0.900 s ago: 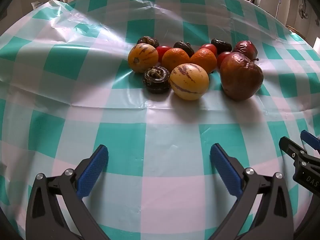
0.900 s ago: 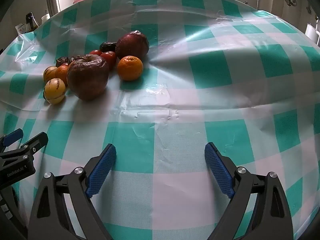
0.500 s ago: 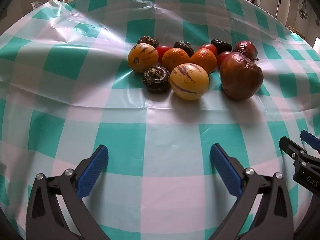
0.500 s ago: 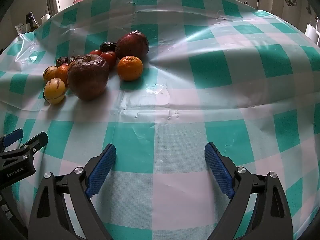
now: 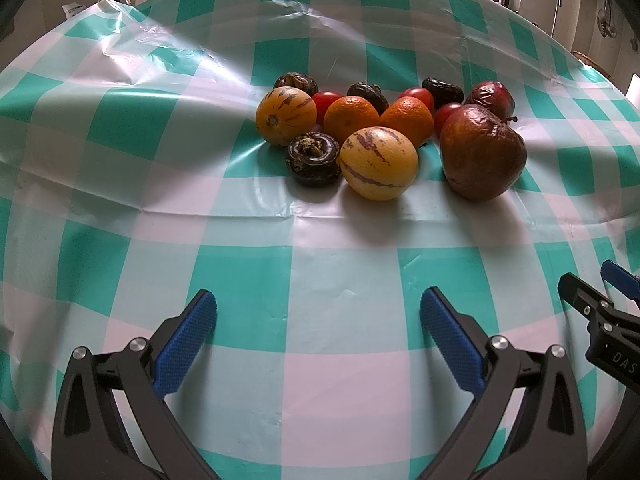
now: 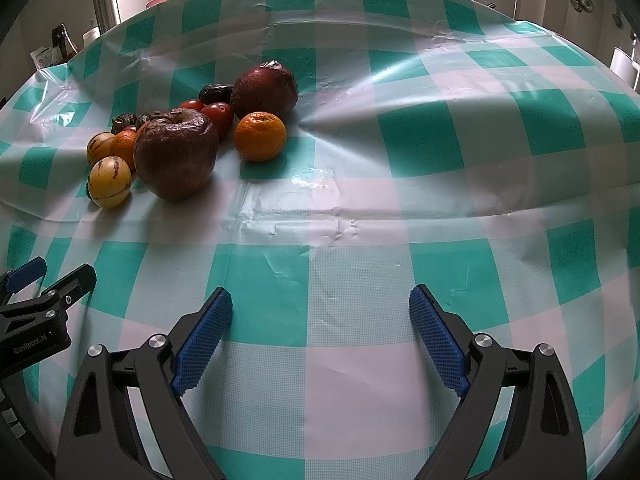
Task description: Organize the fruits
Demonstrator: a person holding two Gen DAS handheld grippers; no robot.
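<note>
A cluster of fruit lies on the green-and-white checked tablecloth (image 5: 240, 280). Nearest me are a yellow striped melon (image 5: 378, 163), a dark wrinkled round fruit (image 5: 313, 158) and a big shrivelled red apple (image 5: 482, 152). Behind them sit a second striped melon (image 5: 286, 115), two oranges (image 5: 351, 117), cherry tomatoes (image 5: 418, 96), dark dates (image 5: 442, 91) and a smaller red apple (image 5: 490, 98). My left gripper (image 5: 318, 322) hangs open, well short of the fruit, empty. In the right wrist view the big apple (image 6: 176, 152) and an orange (image 6: 260, 135) lie far left; my right gripper (image 6: 320, 318) is open and empty.
A metal flask (image 6: 105, 6) and a dark bottle (image 6: 64, 44) stand beyond the table's far left edge. The other gripper's tip shows at each view's side: the right one (image 5: 600, 308) and the left one (image 6: 44, 292). Bare cloth spreads right of the fruit.
</note>
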